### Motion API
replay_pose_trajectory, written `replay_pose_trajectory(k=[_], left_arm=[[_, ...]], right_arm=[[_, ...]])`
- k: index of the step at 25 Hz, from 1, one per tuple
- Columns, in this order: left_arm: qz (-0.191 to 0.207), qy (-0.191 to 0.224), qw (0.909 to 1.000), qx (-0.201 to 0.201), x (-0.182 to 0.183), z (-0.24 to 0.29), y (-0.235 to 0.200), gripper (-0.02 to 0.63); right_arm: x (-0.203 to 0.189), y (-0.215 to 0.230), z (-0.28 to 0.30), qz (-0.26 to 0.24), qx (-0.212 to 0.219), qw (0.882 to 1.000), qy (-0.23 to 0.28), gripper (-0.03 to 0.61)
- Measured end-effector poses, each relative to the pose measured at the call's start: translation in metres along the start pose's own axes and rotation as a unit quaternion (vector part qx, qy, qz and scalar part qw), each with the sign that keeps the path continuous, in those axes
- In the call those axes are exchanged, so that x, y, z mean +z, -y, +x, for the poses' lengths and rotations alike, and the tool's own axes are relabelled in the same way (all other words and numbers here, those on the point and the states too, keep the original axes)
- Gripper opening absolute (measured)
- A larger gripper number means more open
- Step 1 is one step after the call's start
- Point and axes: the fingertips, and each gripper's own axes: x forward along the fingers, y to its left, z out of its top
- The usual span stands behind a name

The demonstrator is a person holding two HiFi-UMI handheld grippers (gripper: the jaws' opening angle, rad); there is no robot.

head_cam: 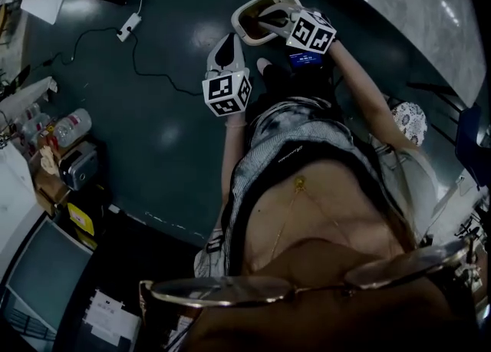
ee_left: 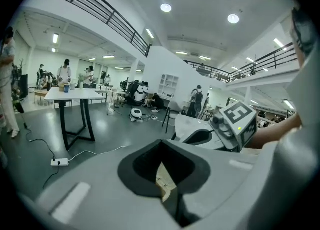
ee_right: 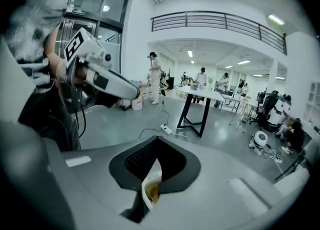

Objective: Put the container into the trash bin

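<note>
So the container point(head_cam: 257, 14) is up in the air in front of the person's chest, over the dark floor point(head_cam: 169, 136), held from two sides. The left gripper point(head_cam: 229, 45) has its jaws pinched on one edge of the rim, and the right gripper point(head_cam: 275, 22) is clamped on the opposite edge. There's brownish gunk inside.

- My head view is dim and bluish; the dark floor point(head_cam: 165, 139) shows soft pale glare, and my glasses point(head_cam: 222, 301) blur along the bottom edge.
- Both gripper views are bright under round ceiling lights point(ee_left: 166, 7).
- Fisheye bends the railing point(ee_left: 100, 8), and the corners go black.
- Close up, my left gripper point(ee_left: 164, 181) looks soft.
</note>
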Motion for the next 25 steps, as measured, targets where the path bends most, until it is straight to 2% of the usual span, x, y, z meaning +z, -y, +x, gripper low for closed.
replay_pose_trajectory(k=[6, 10, 15, 20, 25], left_arm=[[0.018, 0.012, 0.9988, -0.044, 0.017, 0.006, 0.03, 0.002], [0.03, 0.027, 0.9968, -0.069, 0.034, 0.008, 0.048, 0.002], [0.033, 0.049, 0.9933, -0.1, 0.058, 0.006, 0.066, 0.002], [0.039, 0.059, 0.99, -0.122, 0.07, 0.008, 0.08, 0.002], [0.041, 0.057, 0.9887, -0.132, 0.073, 0.013, 0.085, 0.002]], right_arm=[[0.052, -0.005, -0.05, 0.036, -0.045, 0.995, 0.087, 0.026], [0.075, -0.005, -0.081, 0.06, -0.078, 0.985, 0.139, 0.026], [0.099, -0.005, -0.111, 0.077, -0.095, 0.973, 0.197, 0.026], [0.111, 0.001, -0.129, 0.078, -0.122, 0.965, 0.218, 0.026], [0.11, 0.005, -0.136, 0.074, -0.132, 0.964, 0.219, 0.026]])
